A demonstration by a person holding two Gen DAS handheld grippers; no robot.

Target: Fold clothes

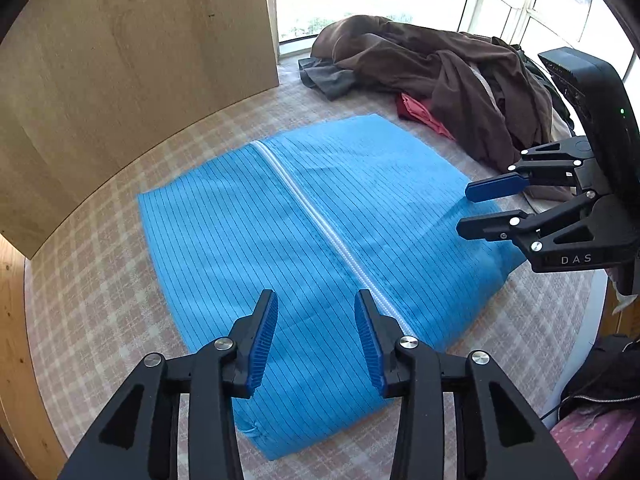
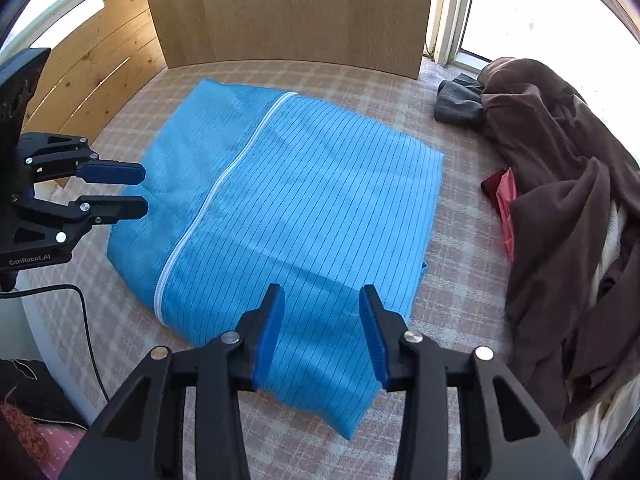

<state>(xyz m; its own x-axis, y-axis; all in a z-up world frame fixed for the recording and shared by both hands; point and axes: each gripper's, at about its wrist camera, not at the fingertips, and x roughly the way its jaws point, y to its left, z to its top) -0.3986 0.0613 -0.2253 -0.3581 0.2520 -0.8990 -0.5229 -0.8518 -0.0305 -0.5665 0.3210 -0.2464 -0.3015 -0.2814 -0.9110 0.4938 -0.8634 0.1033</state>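
A blue pinstriped garment (image 1: 304, 248) lies folded into a flat, roughly square packet on the checked bedcover (image 1: 100, 280), its white zipper (image 1: 320, 216) running straight down the middle of the top face. Everything else sits around that packet. Behind it stands a plain wooden board (image 1: 132, 60), upright at the far edge of the bedcover. To one side of the garment, well apart from it, a loose heap of brown clothes (image 1: 452, 76) is piled up under the window, with a grey piece (image 2: 456, 104) poking out at the far end and a scrap of red cloth (image 1: 424, 116) showing at the edge nearest the blue fabric.

The left gripper (image 1: 316, 340) hangs over the near part of the garment, just beside the zipper, tilted steeply down. Its blue-padded fingers stand apart with only the fabric showing beneath the gap; nothing is pinched. The right gripper (image 2: 322, 336) hovers over the garment's other near corner, where a loose flap trails toward the viewer. Its fingers are likewise spread and empty. Whether either pair of tips brushes the cloth I cannot tell.

A black cable (image 2: 86, 320) loops across the bedcover near the left gripper's side of the garment.
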